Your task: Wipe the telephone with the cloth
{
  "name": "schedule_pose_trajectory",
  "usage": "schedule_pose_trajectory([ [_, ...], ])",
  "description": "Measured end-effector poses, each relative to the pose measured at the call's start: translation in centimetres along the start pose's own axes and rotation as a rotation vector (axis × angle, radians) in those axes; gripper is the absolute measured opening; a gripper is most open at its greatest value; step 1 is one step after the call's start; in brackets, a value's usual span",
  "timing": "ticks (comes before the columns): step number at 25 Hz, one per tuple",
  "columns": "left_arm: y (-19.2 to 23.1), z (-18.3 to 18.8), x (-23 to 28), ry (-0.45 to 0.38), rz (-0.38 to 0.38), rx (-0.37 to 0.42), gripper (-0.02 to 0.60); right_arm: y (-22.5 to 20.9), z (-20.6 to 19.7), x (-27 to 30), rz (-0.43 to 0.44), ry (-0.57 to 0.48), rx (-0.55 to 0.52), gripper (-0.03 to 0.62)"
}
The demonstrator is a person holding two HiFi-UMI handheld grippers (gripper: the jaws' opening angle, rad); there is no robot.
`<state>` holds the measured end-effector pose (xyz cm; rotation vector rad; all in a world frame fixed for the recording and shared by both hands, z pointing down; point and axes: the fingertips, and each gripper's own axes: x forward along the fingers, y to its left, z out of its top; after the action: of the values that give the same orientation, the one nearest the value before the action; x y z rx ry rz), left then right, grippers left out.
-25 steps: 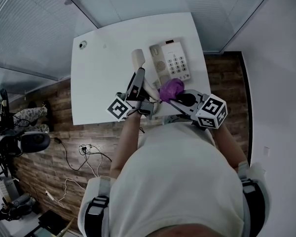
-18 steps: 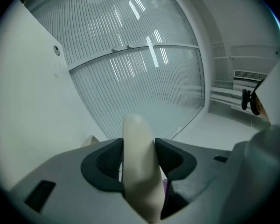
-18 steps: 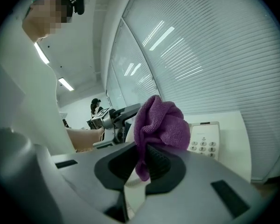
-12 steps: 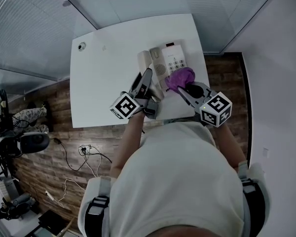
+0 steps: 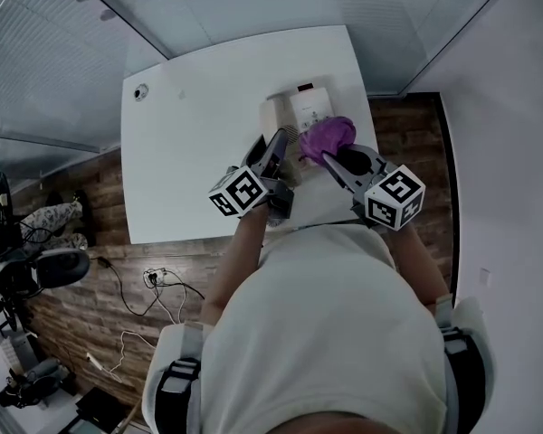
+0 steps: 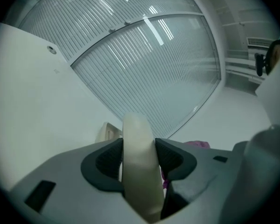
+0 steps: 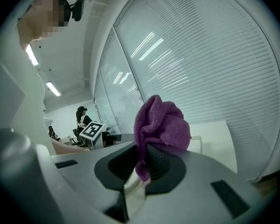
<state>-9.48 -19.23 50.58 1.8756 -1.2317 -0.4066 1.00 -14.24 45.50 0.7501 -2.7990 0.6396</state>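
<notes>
Grasping handset w/ L gripper fingers, long axis pointing away from person, alongside tel. base; R gripper fingers clenching purple cloth.

purple cloth, cream handset, white table

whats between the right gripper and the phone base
The purple cloth, clamped in the right gripper, bunches over the telephone base; the head view shows it.
</notes>
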Motion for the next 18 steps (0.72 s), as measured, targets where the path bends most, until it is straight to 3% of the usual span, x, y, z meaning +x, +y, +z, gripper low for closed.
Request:
schedule_pose_trajectory([
  [18,4.7,-1.7,3.7,0.088,0.185,0.032,0.227,-2.4,-0.1,2.2,0.003,0.025,0.025,0.046],
])
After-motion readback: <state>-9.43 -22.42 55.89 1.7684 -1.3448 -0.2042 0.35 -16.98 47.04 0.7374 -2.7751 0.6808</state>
